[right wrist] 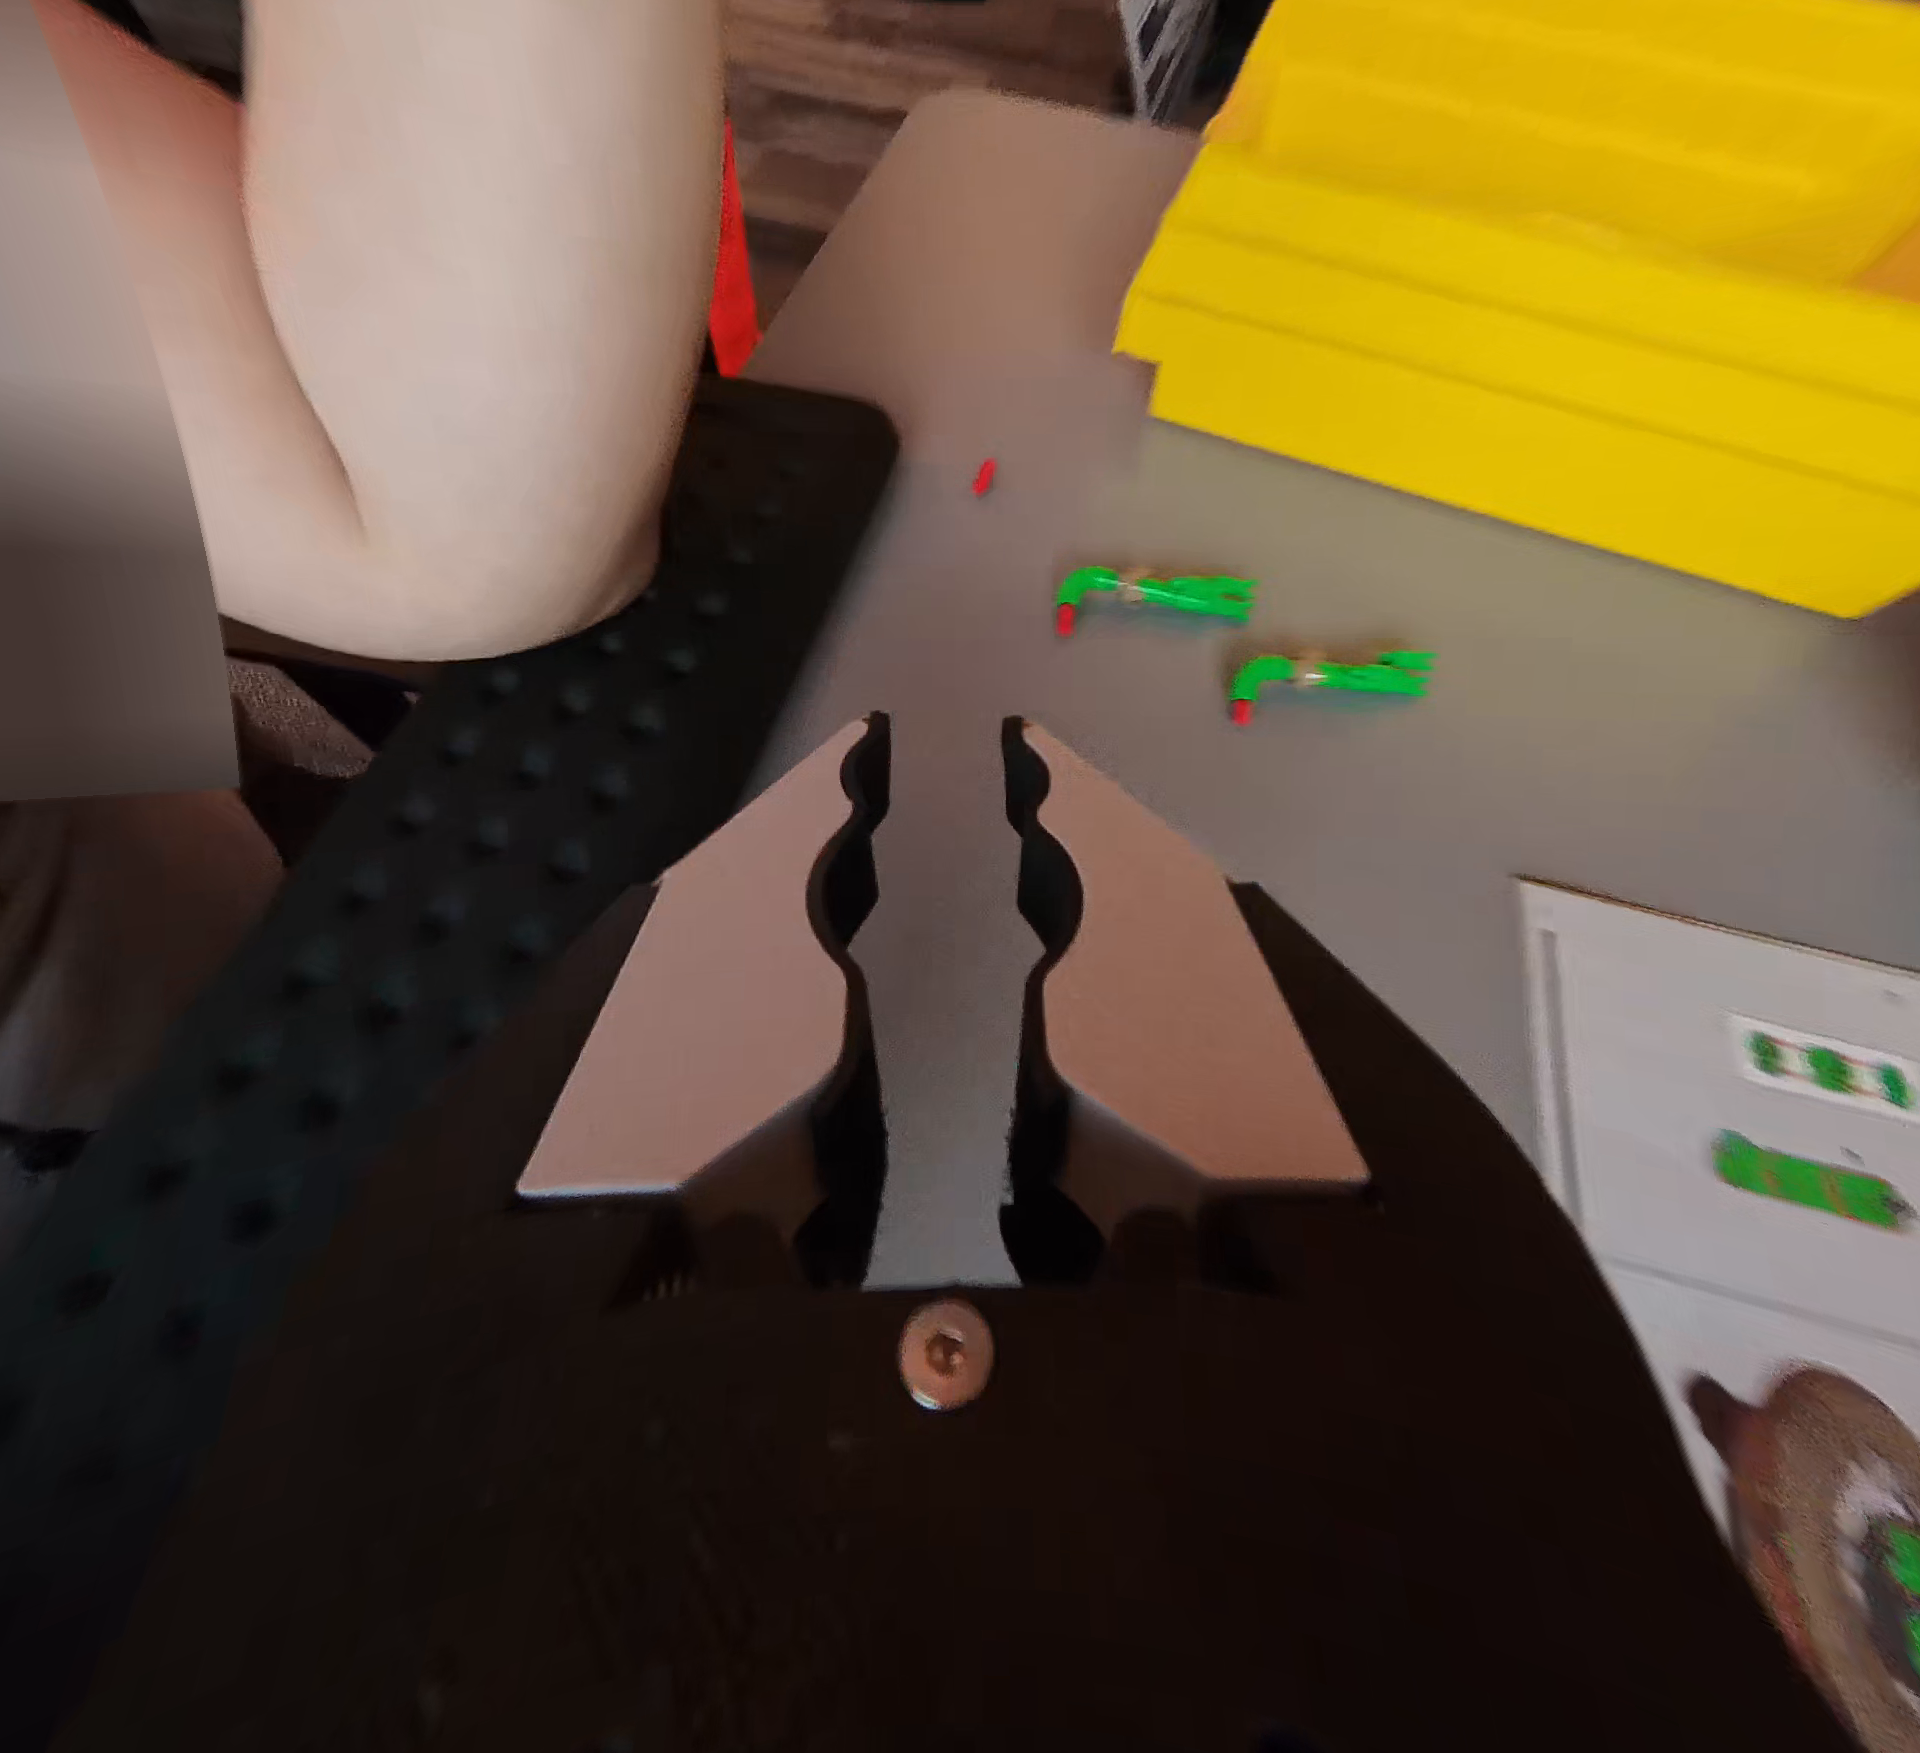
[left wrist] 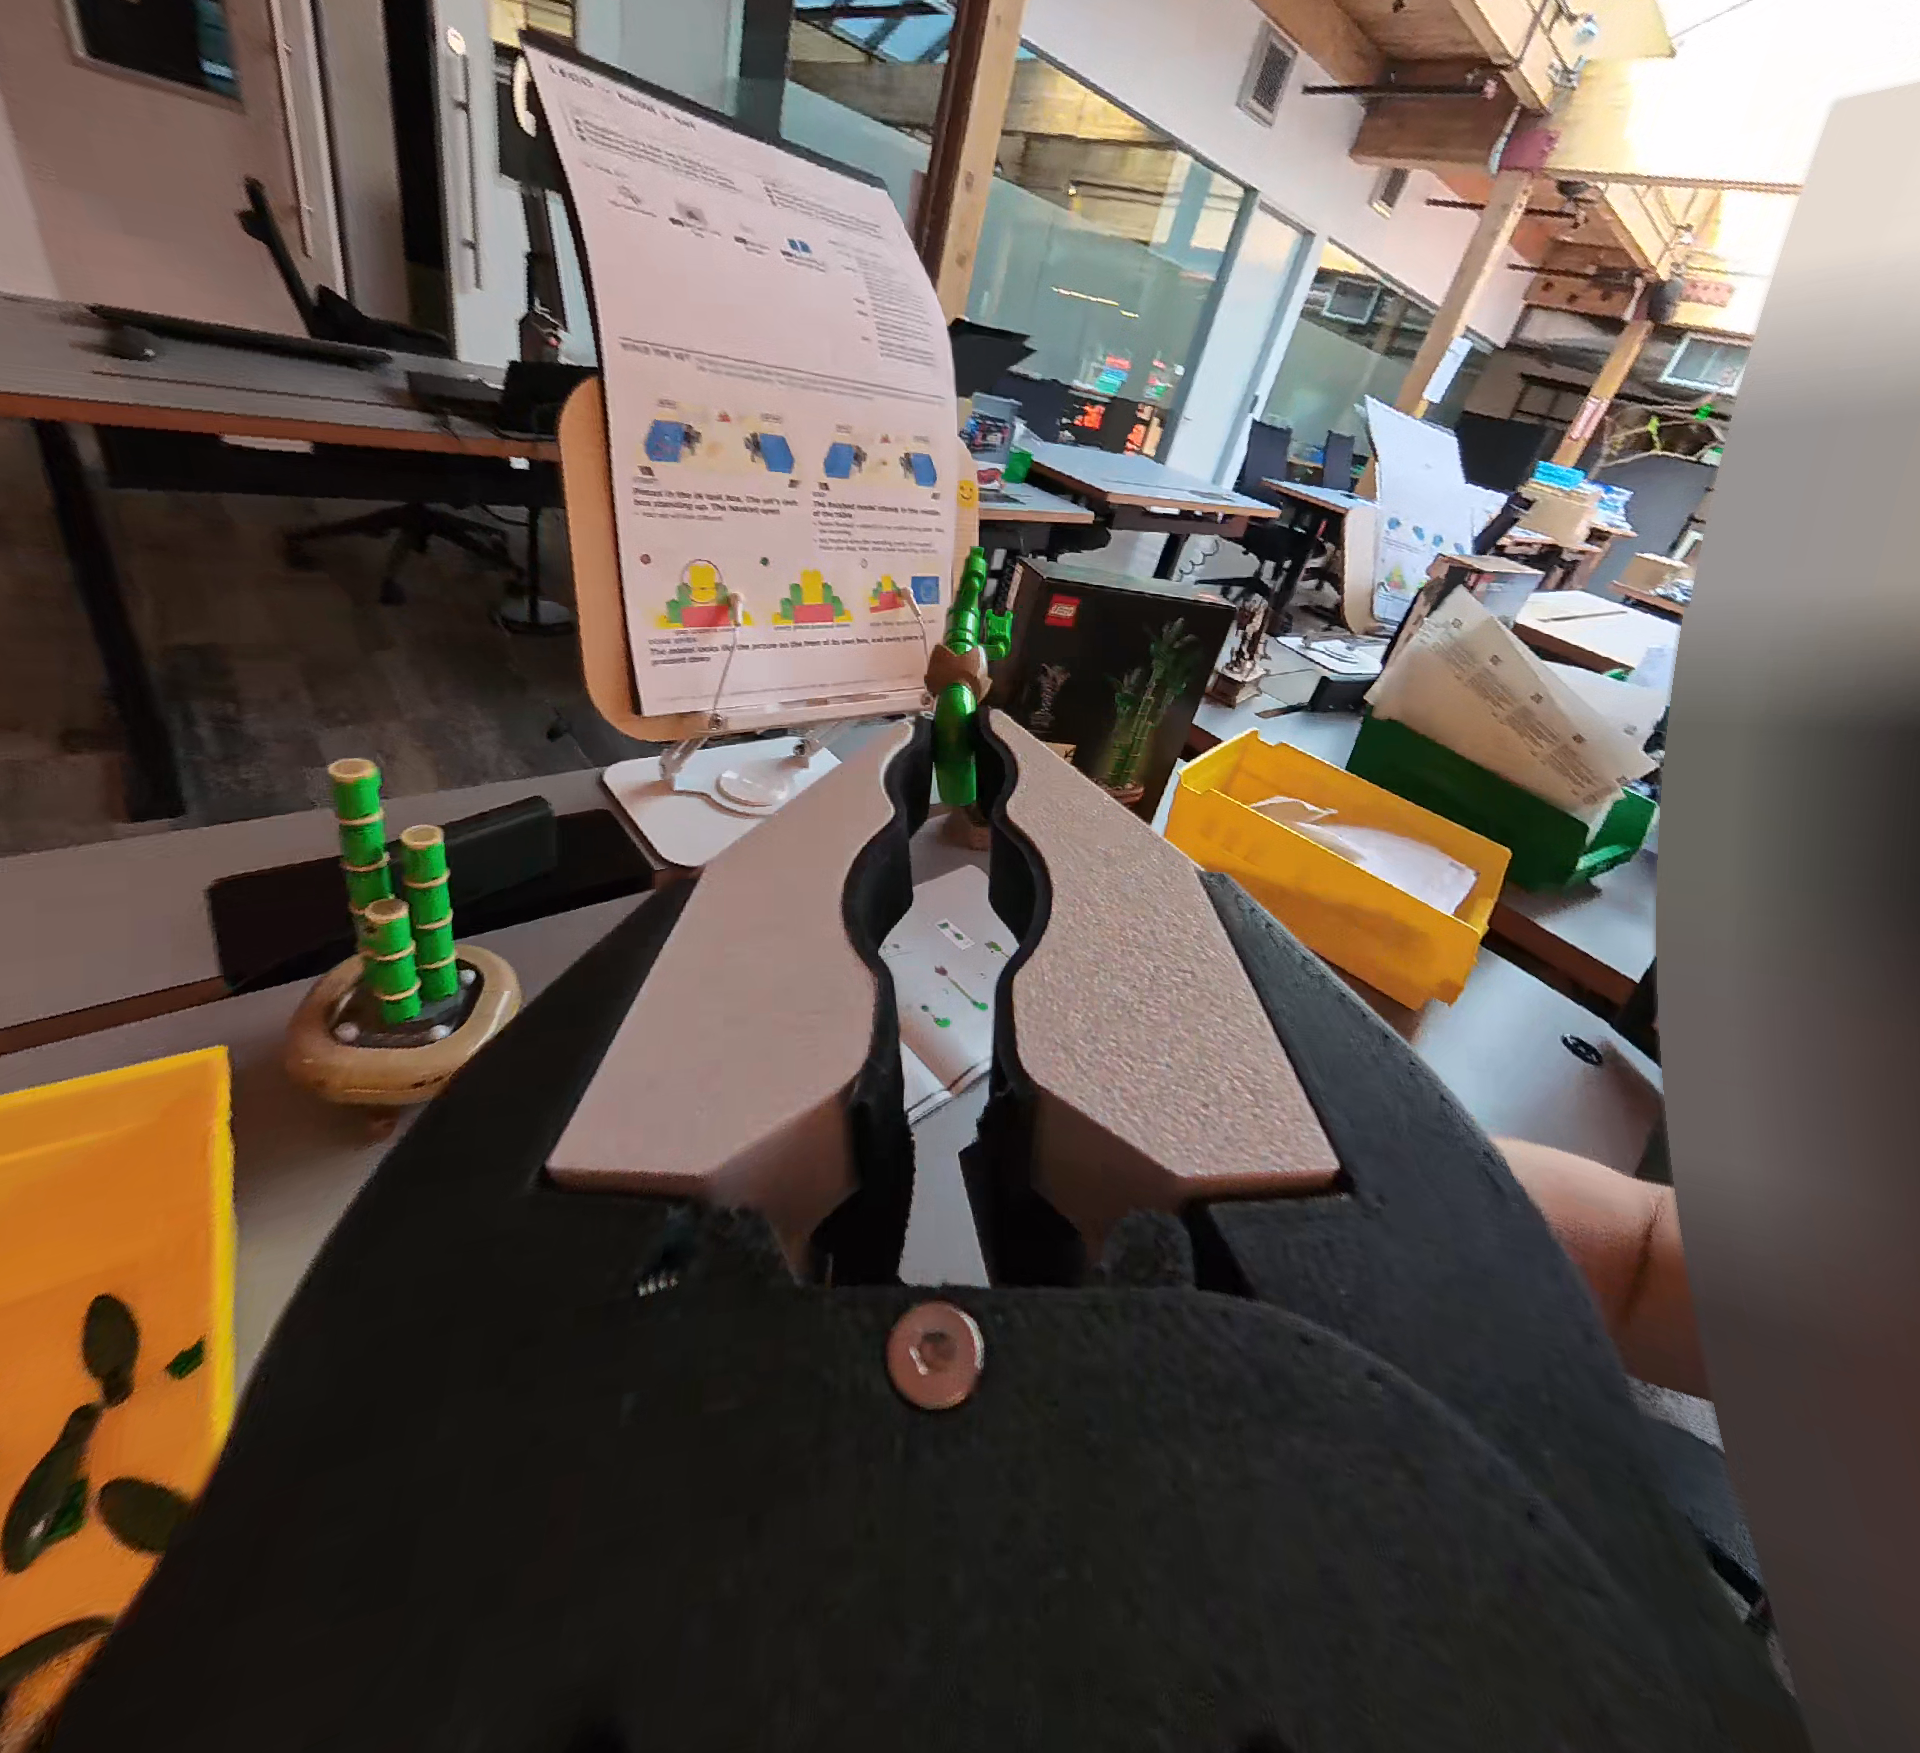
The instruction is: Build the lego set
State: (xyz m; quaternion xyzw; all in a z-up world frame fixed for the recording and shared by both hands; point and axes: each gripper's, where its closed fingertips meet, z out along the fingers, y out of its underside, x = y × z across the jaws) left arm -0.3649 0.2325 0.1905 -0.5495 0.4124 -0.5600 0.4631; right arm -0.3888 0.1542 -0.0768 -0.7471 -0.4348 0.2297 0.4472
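My left gripper [left wrist: 954,747] is shut on a green bamboo stalk piece [left wrist: 961,664] with a tan joint, held upright above the table. The tan pot with three green bamboo stalks [left wrist: 400,924] stands on the table to the left. My right gripper [right wrist: 943,724] is open and empty above the grey table. Two green branch pieces with red tips [right wrist: 1153,594] [right wrist: 1330,675] lie on the table ahead and to the right of it. A small red piece [right wrist: 983,475] lies farther ahead. The pot's edge [right wrist: 1808,1537] shows at the lower right of the right wrist view.
An instruction sheet on a stand [left wrist: 769,415], the set's black box [left wrist: 1122,675], a yellow bin [left wrist: 1340,862] and a green bin [left wrist: 1507,799] stand behind. Another yellow bin [left wrist: 104,1288] is at left. An open booklet [right wrist: 1714,1080], a yellow bin [right wrist: 1538,269], a black studded strip [right wrist: 468,820] and a person's arm [right wrist: 457,249] show in the right wrist view. One gripper's finger ends stand about 30 centimeters off the other's.
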